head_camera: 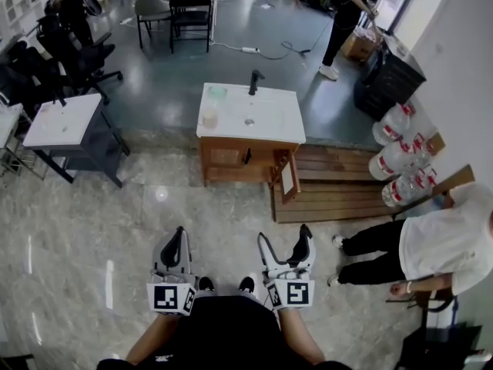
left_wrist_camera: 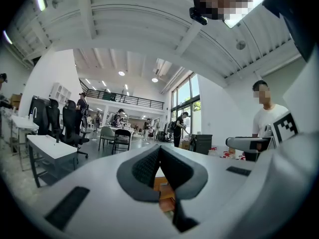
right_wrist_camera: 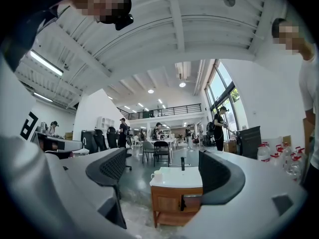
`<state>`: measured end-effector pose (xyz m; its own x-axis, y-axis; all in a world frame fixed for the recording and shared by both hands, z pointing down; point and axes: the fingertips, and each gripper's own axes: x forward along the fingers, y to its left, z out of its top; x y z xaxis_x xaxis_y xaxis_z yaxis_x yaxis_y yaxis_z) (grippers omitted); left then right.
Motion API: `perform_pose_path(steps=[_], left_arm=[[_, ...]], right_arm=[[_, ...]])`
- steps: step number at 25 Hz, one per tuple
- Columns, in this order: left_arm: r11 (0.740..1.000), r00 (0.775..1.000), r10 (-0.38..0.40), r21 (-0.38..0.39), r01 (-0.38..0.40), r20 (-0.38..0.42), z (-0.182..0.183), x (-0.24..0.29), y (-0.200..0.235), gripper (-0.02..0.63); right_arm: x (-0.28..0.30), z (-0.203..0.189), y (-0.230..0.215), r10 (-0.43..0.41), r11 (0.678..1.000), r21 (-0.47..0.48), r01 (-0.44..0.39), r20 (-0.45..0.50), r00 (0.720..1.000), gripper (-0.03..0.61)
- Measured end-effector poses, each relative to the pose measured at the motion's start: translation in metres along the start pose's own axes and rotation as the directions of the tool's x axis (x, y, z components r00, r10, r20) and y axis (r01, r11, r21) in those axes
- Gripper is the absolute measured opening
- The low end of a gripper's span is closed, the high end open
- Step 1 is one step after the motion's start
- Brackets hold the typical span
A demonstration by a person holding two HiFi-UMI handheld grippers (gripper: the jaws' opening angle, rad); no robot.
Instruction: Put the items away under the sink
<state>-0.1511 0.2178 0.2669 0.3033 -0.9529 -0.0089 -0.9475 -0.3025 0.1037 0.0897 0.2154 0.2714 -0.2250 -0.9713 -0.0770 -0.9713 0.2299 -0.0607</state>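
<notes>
Well ahead of right hand-held gripper [head_camera: 283,234], the sink cabinet [head_camera: 231,157].

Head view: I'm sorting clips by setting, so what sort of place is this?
Probably an open workshop or lab office, not a home: a freestanding sink cabinet stands among office chairs, a white desk and large water bottles.

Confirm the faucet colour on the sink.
Black faucet; the head view shows it best.
</notes>
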Motion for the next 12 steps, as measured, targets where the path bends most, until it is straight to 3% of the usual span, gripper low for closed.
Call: perform_pose_path(steps=[12], left_arm=[[1.0,1.0,-0.012,-0.006,0.012,-0.019,-0.004,-0.02,0.052,0.006]], right_arm=[[0.019,-0.009,0.061,0.027,1.0,-0.011,-0.027,-0.023,0.999,0.448]])
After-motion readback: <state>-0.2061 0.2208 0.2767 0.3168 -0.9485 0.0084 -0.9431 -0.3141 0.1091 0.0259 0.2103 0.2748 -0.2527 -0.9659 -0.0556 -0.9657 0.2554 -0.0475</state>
